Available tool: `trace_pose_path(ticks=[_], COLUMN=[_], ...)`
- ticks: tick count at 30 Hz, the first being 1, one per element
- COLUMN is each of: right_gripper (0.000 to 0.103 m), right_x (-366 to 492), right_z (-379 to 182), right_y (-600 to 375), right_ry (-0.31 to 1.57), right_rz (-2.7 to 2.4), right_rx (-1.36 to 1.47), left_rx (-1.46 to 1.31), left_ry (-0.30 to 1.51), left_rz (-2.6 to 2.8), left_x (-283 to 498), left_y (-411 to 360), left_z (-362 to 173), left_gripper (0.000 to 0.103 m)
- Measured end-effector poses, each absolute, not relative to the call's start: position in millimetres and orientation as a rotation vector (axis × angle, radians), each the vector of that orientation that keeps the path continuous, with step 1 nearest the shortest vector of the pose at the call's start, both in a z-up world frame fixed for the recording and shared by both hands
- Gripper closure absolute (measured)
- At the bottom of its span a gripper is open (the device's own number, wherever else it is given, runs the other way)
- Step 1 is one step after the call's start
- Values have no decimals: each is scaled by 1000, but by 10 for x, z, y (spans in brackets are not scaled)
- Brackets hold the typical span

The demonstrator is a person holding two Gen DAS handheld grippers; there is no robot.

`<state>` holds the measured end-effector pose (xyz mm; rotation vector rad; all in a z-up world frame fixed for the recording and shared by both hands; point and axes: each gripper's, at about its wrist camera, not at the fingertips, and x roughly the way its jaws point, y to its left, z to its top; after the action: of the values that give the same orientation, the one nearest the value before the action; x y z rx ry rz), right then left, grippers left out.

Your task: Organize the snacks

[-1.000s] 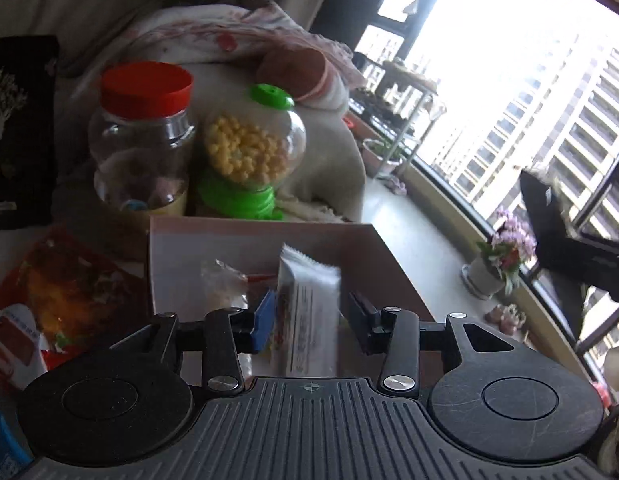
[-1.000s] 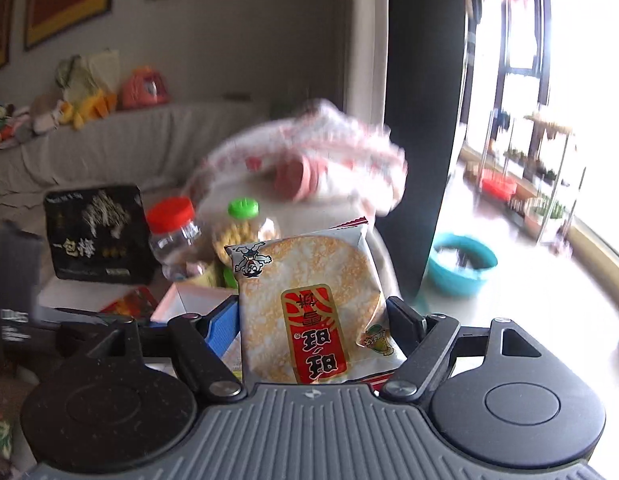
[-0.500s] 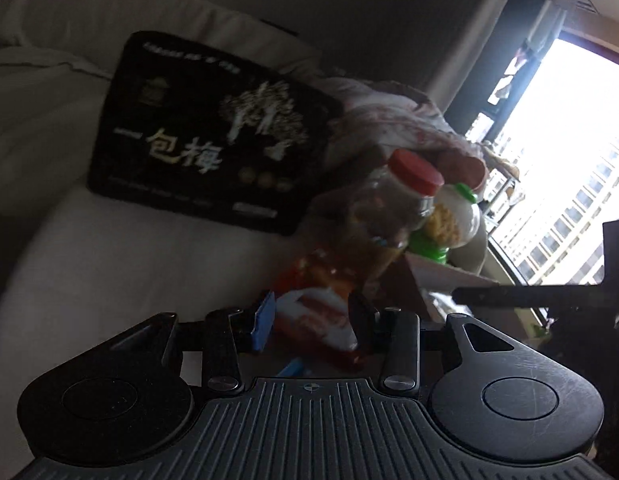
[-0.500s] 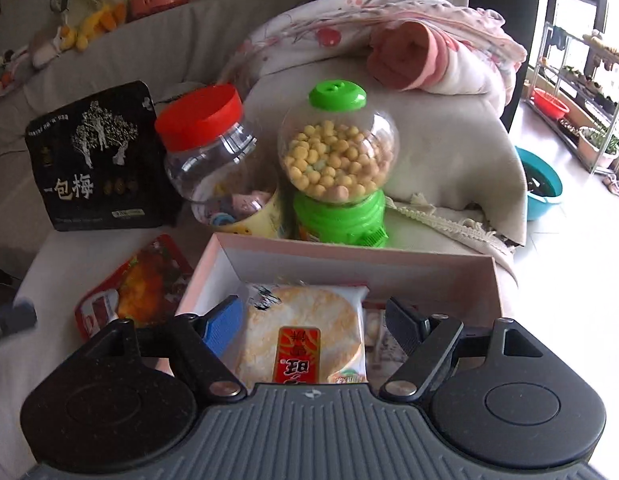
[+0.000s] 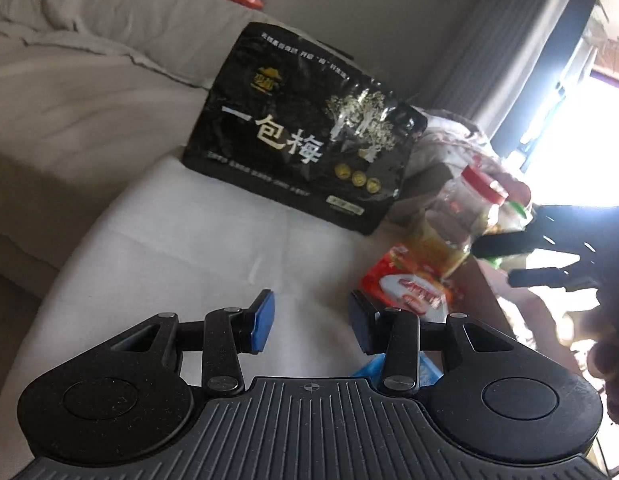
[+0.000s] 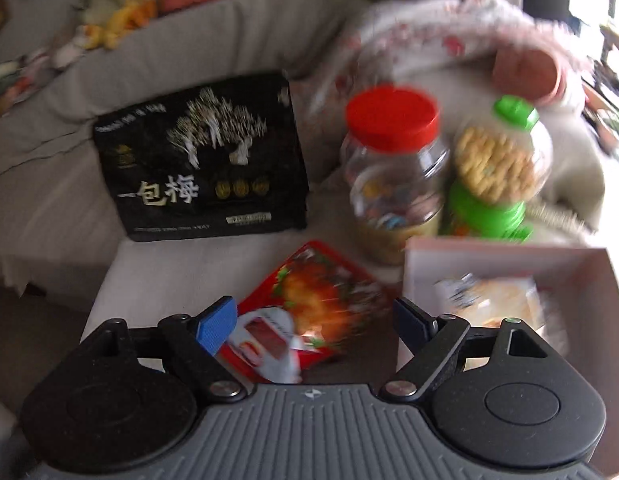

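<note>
blurred pink box [image 6: 505,256], jar [image 6: 393,168] contents unclear

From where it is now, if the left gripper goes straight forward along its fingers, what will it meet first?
Probably the pale cushion surface just ahead: nothing lies between the open fingers of the left gripper. Further along that line stands the black snack bag. The red snack packet lies off to the right. Depth is uncertain.

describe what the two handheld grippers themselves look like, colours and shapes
Both match: the left tool and right tool have black linkage fingers with silver pivot screws, blue pads on the tips, two round black discs and a grey ribbed body bearing a small centre mark. No cables or sleeves show.
</note>
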<state>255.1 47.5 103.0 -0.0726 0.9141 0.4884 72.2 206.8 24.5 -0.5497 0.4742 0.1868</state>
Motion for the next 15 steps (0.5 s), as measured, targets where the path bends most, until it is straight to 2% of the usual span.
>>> trace_pose_path(ticks=[6,11,13,14,15], right_gripper=[17,15,18,24,25], right_x=[2693,2791,2757,2721,2674], right_z=[608,532,528,534,550], right_y=[844,935,937,940,946], right_ry=[1018,986,970,963,953], right_rz=[361,307,318,337,361], right_rx=[-42,-91,-105,-117,-134], left_rx=[-474,-477,-479,-480,-482], left_ry=[455,470,473,473,472], left_rz=[222,217,217,217,217], left_x=[624,598,588,584,579], left_y=[2008,2029,2035,2038,2040], left_z=[316,309,305,305,308], left_gripper=[57,57,57,57,57])
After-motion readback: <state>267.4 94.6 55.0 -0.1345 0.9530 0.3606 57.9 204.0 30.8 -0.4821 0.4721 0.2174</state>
